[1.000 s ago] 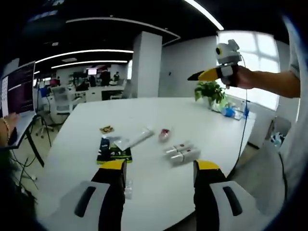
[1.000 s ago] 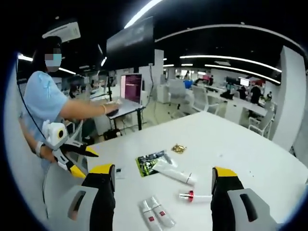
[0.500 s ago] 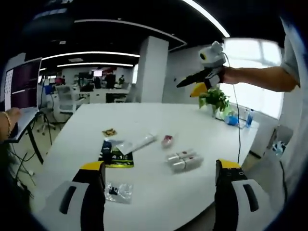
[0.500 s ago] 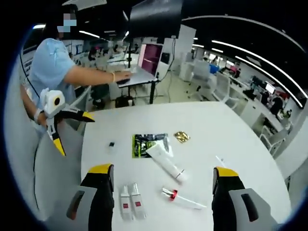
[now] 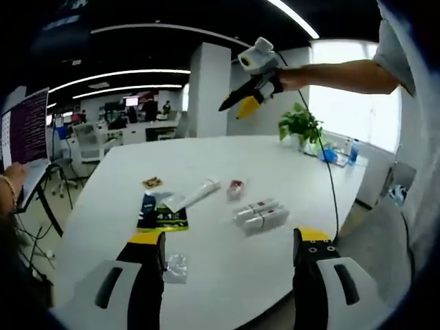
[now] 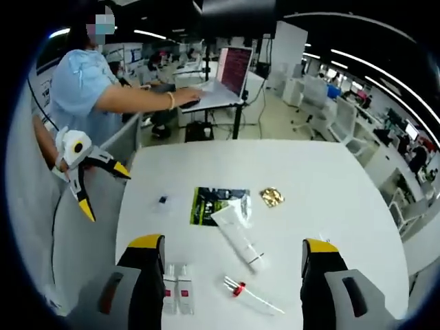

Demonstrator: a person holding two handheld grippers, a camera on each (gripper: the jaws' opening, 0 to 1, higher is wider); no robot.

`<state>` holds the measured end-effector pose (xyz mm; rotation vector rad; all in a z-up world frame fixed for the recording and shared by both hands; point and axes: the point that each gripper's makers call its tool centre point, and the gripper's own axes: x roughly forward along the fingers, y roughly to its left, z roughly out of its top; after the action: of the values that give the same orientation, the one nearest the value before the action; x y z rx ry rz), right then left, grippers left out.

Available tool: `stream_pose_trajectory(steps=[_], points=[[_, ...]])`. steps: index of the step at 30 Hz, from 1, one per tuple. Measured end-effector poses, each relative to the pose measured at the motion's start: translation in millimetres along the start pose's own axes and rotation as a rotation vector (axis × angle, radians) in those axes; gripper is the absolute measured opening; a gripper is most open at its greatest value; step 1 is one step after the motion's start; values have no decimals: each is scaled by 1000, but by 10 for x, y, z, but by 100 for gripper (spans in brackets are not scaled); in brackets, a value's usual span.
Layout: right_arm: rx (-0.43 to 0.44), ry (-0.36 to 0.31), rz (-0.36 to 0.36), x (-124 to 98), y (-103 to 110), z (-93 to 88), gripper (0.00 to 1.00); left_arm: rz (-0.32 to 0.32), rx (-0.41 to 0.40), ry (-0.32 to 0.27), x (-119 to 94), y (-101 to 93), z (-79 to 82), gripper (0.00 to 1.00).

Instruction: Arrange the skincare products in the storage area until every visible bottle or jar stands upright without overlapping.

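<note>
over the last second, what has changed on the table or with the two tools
Nothing on the white table was taken hold of. Both tools only swung through the air: the right tool rose higher over the table, and the left tool stays open off its edge. The white tube, two small bottles and green packet lie flat as before.

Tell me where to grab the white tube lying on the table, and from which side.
Grip the white tube across its round body near the cap end, coming down from above with the jaws straddling its width. It lies flat, and its wide crimped tail overlaps the dark green packet, so the cap end looks freer. The right hand-held gripper hangs open above it.
</note>
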<state>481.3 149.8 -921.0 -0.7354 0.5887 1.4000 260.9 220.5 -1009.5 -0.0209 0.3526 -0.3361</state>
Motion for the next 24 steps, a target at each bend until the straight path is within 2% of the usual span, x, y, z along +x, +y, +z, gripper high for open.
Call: stream_pose_trajectory(steps=[5, 9, 11, 13, 17, 24], points=[[-87, 64, 15, 54, -156, 109, 81, -3, -37, -33, -9, 14, 47, 80], [-128, 138, 30, 105, -314, 121, 79, 9, -36, -14, 11, 41, 0, 78], [-135, 165, 33, 159, -409, 131, 79, 28, -20, 24, 19, 77, -66, 76], [-128, 172, 60, 244, -448, 138, 78, 22, -32, 12, 17, 72, -52, 77], [-158, 237, 103, 468, -449, 1, 77, 15, -37, 16, 23, 59, -61, 77], [-192, 361, 176, 880, -386, -373, 73, 13, -56, 11, 30, 63, -60, 79]])
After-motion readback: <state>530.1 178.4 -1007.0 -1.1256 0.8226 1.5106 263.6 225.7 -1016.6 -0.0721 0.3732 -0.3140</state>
